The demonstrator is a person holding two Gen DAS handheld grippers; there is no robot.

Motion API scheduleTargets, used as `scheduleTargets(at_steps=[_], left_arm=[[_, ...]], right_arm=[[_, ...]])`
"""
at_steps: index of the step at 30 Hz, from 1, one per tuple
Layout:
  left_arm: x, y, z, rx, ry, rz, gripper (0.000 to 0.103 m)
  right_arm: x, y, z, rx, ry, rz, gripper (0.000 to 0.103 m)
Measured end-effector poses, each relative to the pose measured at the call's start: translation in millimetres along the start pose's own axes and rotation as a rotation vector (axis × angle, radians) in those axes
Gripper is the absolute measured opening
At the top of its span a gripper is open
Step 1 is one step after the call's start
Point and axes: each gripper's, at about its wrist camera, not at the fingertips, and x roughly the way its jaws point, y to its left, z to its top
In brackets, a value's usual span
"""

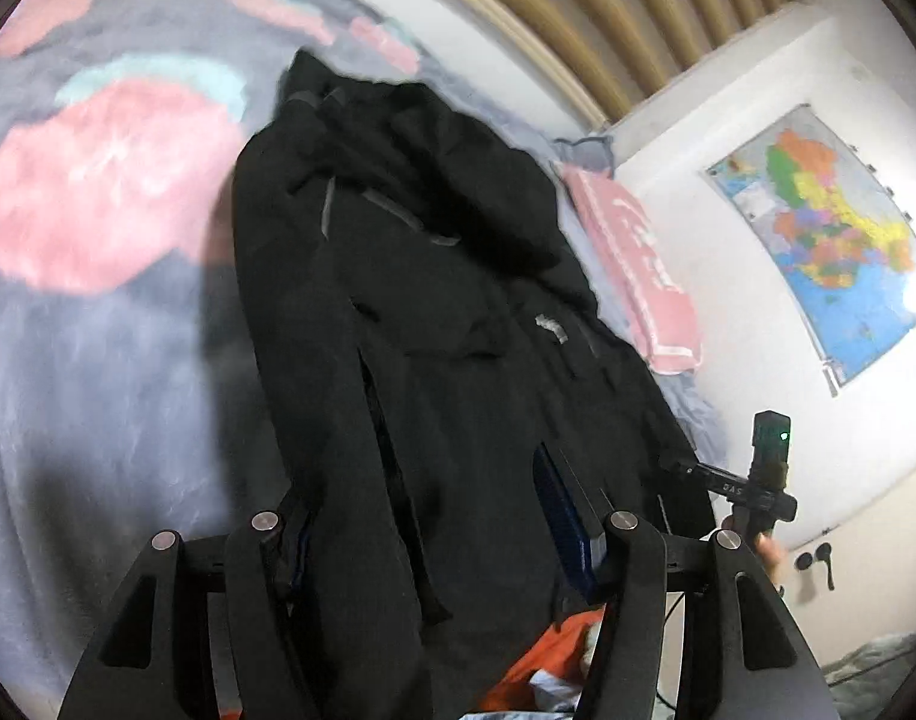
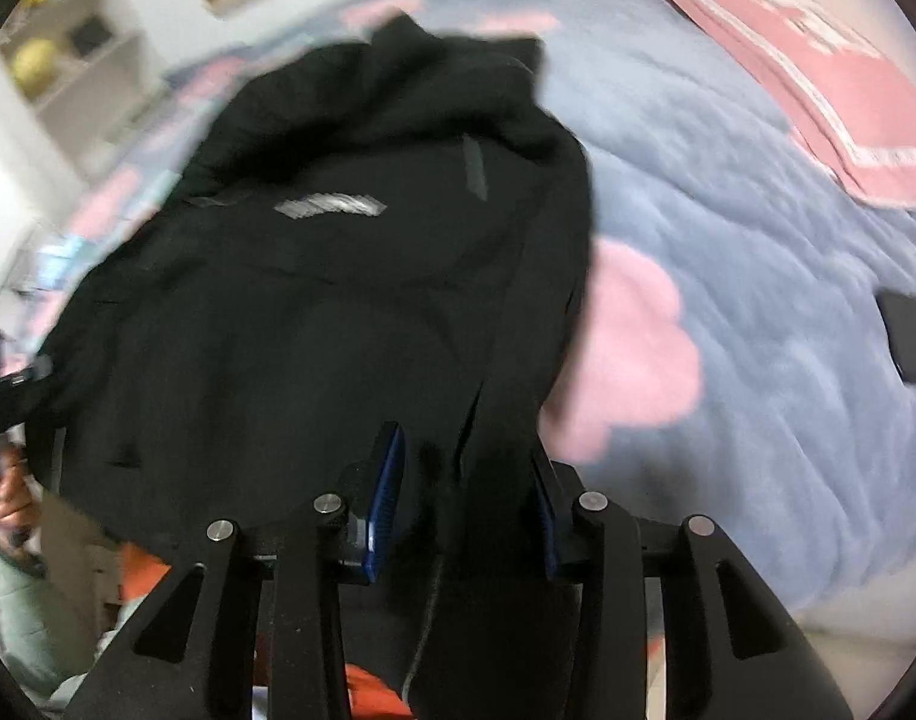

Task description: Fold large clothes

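Observation:
A large black jacket [image 1: 410, 276] lies lengthwise on the bed, hood end far, hem end near me; it also fills the right wrist view [image 2: 314, 276]. My left gripper [image 1: 434, 528] has its blue-padded fingers [image 1: 563, 516] spread wide with the jacket's hem bunched between them. My right gripper [image 2: 464, 498] also has hem fabric between its blue pads [image 2: 386, 480]. The frames do not show whether the pads press the cloth. The other gripper shows at the right edge of the left wrist view [image 1: 758, 480].
The bed has a grey-blue blanket with pink patches [image 1: 98, 192] [image 2: 728, 192]. A pink pillow [image 2: 818, 78] [image 1: 638, 270] lies at the head. A dark flat object [image 2: 914, 336] lies on the blanket at right. Orange cloth [image 1: 554, 654] is below the hem. A wall map [image 1: 830, 240] hangs at right.

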Motion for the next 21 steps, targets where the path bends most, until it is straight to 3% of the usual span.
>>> scheduleTargets(at_steps=[7,10,13,15,16,21], left_arm=[[20.7,2.7,-33.8,0.038,0.126,0.179,0.061],[17.9,2.0,-46.3,0.067,0.162,0.173,0.061],[16.9,3.1,-42.1,0.06,0.15,0.165,0.059],[20.0,1.7,-39.5,0.058,0.12,0.203,0.025],[20.0,2.1,-39.7,0.059,0.115,0.225,0.02],[-8.3,-3.5,-29.8,0.06,0.025,0.187,0.012]], right_arm=[[20.2,-10.7,-27.4,0.033,0.103,-0.014,0.043],[19.3,-9.4,-42.0,0.012,0.125,0.018,0.046],[14.5,-3.6,-41.2,-0.016,0.113,0.015,0.044],[9.1,-4.0,-39.9,-0.001,0.083,0.033,0.032],[4.4,-2.9,-37.6,-0.001,0.059,0.028,0.023],[-20.9,-4.7,-25.0,0.009,-0.009,0.101,0.02]])
